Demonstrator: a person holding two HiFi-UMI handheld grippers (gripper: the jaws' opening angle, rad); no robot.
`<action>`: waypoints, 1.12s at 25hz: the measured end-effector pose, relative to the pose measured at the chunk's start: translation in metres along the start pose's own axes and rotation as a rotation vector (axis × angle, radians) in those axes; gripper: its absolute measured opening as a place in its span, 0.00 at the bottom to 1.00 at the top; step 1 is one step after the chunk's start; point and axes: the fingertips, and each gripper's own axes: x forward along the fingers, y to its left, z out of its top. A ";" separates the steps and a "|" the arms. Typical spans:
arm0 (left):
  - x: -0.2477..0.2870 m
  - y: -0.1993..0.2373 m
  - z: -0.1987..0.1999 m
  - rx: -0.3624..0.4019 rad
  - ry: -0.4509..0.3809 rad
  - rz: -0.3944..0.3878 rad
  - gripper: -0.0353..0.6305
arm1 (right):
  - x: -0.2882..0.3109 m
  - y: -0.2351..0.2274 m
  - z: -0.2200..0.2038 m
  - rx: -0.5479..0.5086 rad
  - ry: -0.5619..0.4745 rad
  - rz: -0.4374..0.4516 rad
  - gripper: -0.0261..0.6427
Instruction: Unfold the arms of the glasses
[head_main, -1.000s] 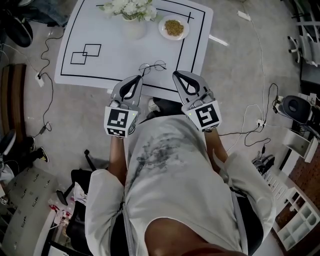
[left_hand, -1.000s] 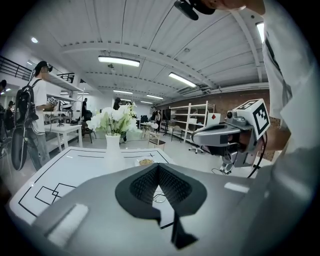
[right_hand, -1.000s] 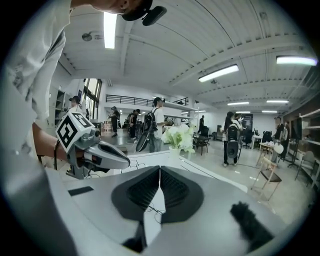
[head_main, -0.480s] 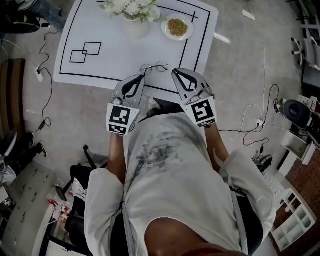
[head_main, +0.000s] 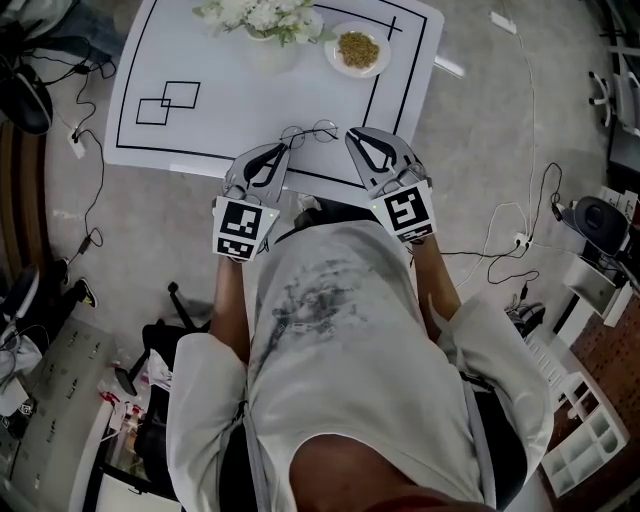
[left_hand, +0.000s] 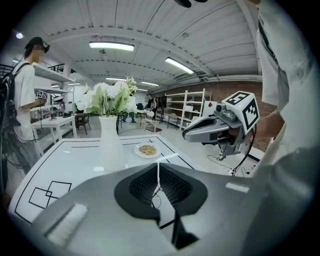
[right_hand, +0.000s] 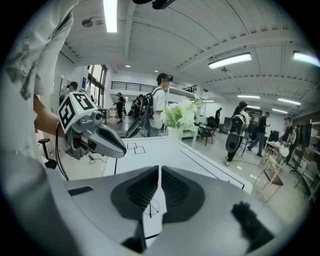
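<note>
Glasses (head_main: 306, 132) flat on table (head_main: 240, 105), long axis parallel to near edge. Left tongs (head_main: 282, 151) and right tongs (head_main: 352, 136) both closed, empty.

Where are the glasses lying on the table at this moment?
In the head view, the glasses lie on the white table near its front edge, just beyond the tips of the left gripper and the right gripper.
</note>
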 end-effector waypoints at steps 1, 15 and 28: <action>0.002 0.000 -0.002 0.001 0.006 -0.006 0.09 | 0.002 -0.001 -0.002 -0.003 0.005 0.002 0.07; 0.023 0.003 -0.030 0.043 0.091 -0.059 0.12 | 0.023 -0.004 -0.025 -0.059 0.081 0.047 0.07; 0.039 0.005 -0.055 0.054 0.164 -0.079 0.14 | 0.035 -0.007 -0.046 -0.111 0.153 0.079 0.13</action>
